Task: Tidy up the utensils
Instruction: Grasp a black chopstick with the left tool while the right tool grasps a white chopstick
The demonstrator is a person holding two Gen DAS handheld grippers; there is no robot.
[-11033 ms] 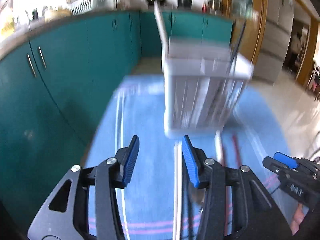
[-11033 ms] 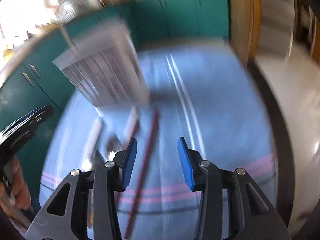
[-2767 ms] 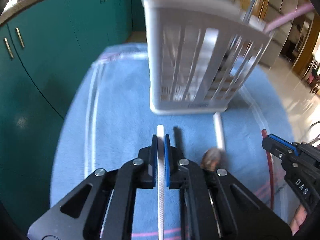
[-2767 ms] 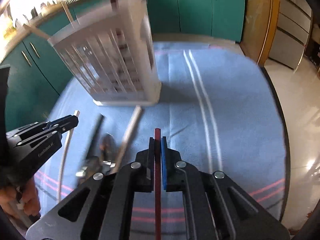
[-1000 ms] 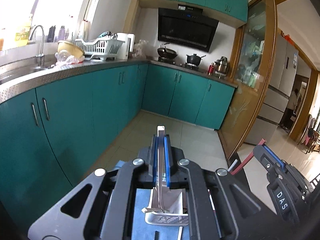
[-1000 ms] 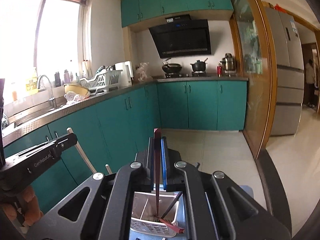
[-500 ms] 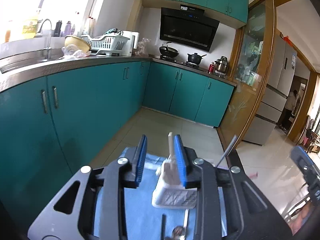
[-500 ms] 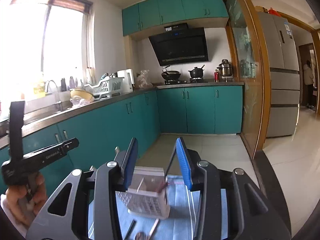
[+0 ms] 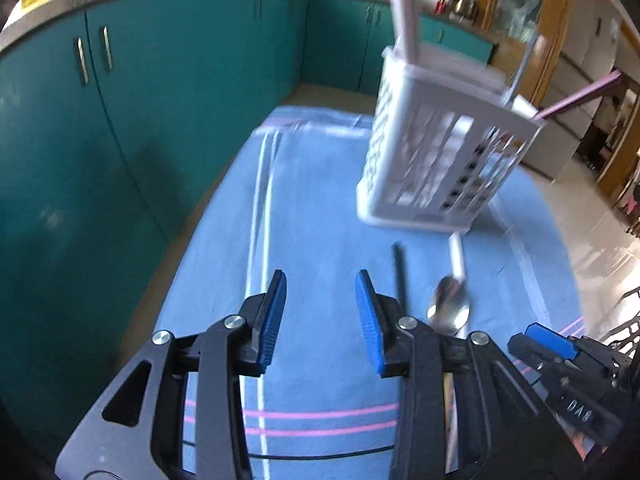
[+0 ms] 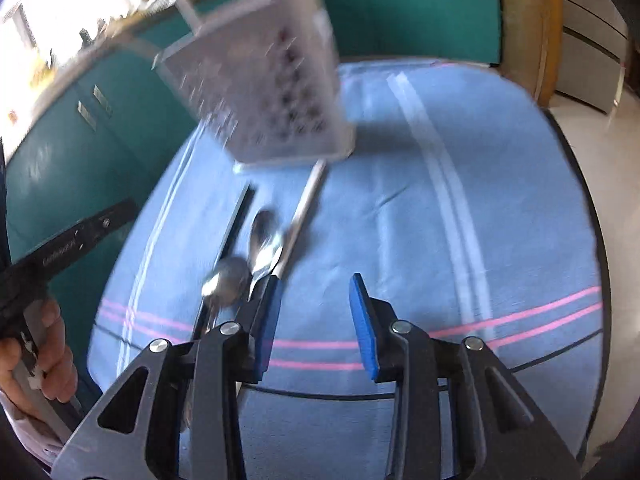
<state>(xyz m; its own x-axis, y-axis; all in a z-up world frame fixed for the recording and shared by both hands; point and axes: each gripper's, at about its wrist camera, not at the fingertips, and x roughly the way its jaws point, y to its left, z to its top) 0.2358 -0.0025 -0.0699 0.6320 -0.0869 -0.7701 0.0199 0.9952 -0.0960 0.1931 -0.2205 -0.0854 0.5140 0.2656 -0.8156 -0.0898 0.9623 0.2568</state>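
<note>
Both claws released and empty: left claw (image 9: 320,316) and right claw (image 10: 314,326) hover over the blue cloth (image 10: 460,184) covering the surface. The white slotted caddy (image 9: 436,152) stands at the far side, several handles protruding. Near it lie a white-handled spoon (image 10: 298,210) and a black-handled spoon (image 10: 230,256), bowls towards the claws, side by side. Judged light, rigid and slippery at the polished bowls; the slender handles, mid-length, offer the surer hold, pinched across their width.
</note>
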